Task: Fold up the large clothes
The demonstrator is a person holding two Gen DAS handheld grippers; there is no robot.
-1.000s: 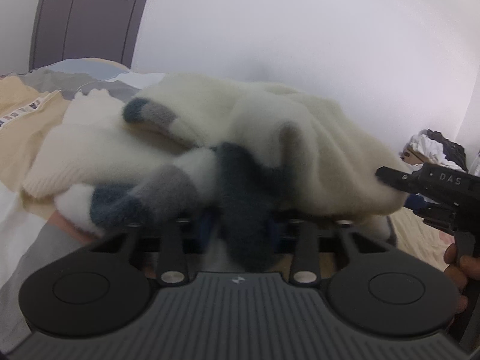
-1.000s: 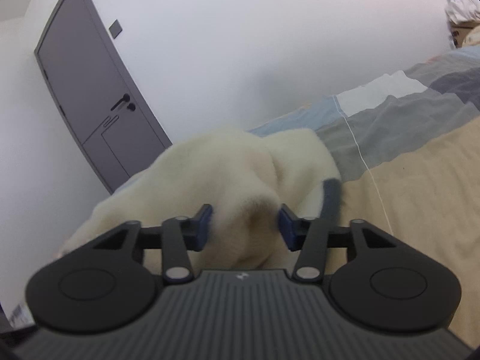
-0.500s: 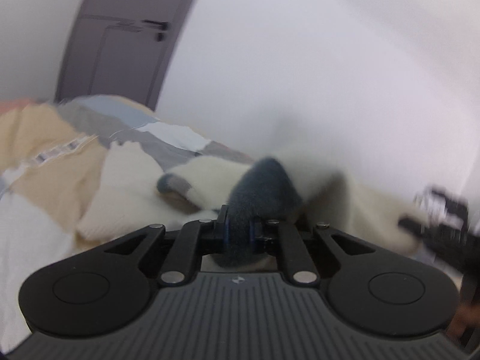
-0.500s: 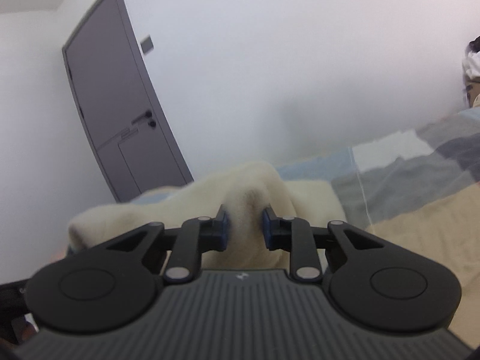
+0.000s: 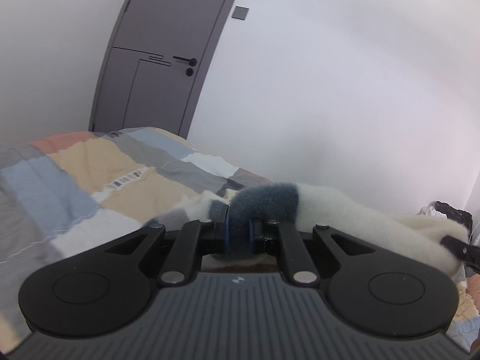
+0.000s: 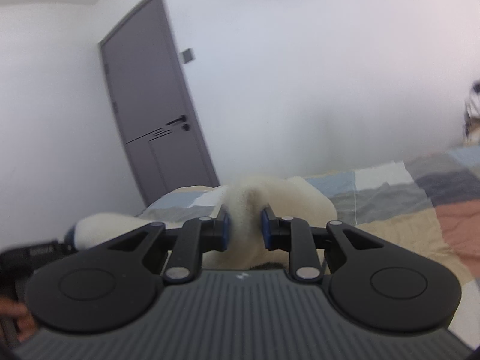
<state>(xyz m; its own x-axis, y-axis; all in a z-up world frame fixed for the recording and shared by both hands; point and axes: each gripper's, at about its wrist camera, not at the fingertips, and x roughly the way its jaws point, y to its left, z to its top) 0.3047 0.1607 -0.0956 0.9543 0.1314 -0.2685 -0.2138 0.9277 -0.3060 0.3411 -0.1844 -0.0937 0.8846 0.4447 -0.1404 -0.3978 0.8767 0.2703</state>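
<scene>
Fleece garment (image 5: 345, 210), cream with dark blue-grey bands, stretched between two handheld grippers above patchwork bedspread (image 5: 99, 180). Left gripper (image 5: 239, 234): jaws nearly together, blue pads pressed on dark blue band of garment, which bulges up and over fingers; rest of garment trailing right toward tip of other tool at frame edge. Right gripper (image 6: 244, 229): jaws narrowly apart, clamped on thick ridge of cream fabric (image 6: 244, 210) rising between pads; cream cloth spilling left toward other tool and right onto bedspread (image 6: 405, 210). Both pairs of jaws just closed in on cloth now held between them. Background, both views: grey door (image 5: 162, 69) with dark handle, pale wall (image 5: 345, 90), small grey wall plate (image 5: 241, 12) beside door frame.
</scene>
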